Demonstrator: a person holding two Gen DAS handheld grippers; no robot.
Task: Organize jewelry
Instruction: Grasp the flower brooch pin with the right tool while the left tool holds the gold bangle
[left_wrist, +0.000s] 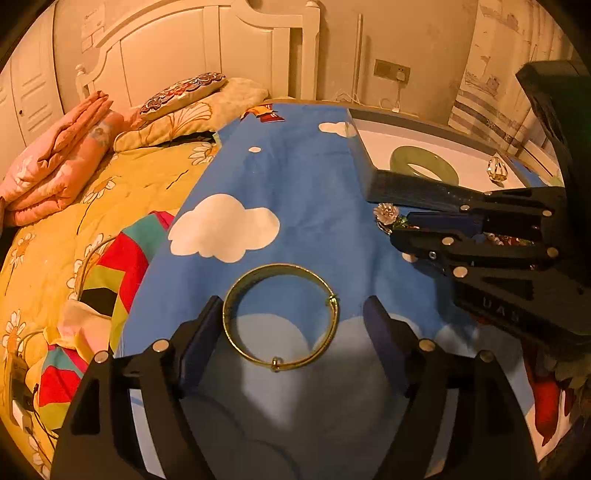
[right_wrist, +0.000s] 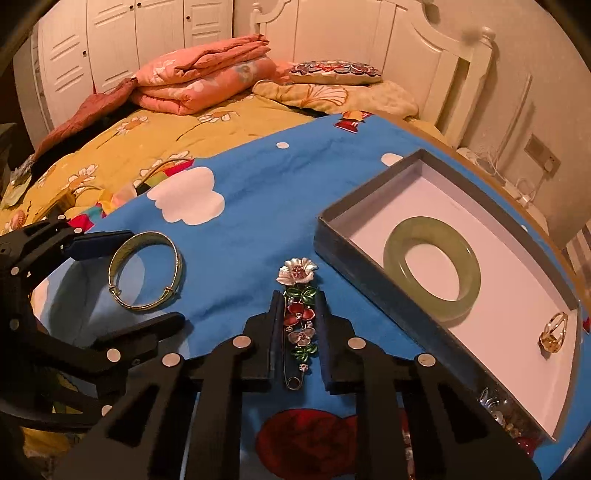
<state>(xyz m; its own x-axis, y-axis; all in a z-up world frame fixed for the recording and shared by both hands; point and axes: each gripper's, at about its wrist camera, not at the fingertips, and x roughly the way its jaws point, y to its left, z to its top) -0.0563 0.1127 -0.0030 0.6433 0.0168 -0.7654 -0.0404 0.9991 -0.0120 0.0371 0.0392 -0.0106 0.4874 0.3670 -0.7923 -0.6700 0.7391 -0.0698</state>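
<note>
A gold bangle (left_wrist: 280, 316) lies flat on the blue cloud blanket (left_wrist: 295, 184), between the open fingers of my left gripper (left_wrist: 293, 314); it also shows in the right wrist view (right_wrist: 146, 271). A flower brooch (right_wrist: 300, 317) with white, red and green petals lies between the narrowed fingers of my right gripper (right_wrist: 298, 299); whether the pads touch it is unclear. Its white flower tip (left_wrist: 386, 214) pokes past the right gripper (left_wrist: 400, 223) in the left wrist view. A dark tray (right_wrist: 369, 288) with a white floor holds a green jade bangle (right_wrist: 432, 273) and a gold ring (right_wrist: 553, 334).
A yellow flowered quilt (left_wrist: 55, 240) covers the bed to the left. Folded pink bedding (right_wrist: 199, 81) and pillows (right_wrist: 336, 72) sit by the white headboard (left_wrist: 207, 48). The tray (left_wrist: 406, 186) stands at the right on the blanket. More trinkets (right_wrist: 495, 406) lie beside the tray's near wall.
</note>
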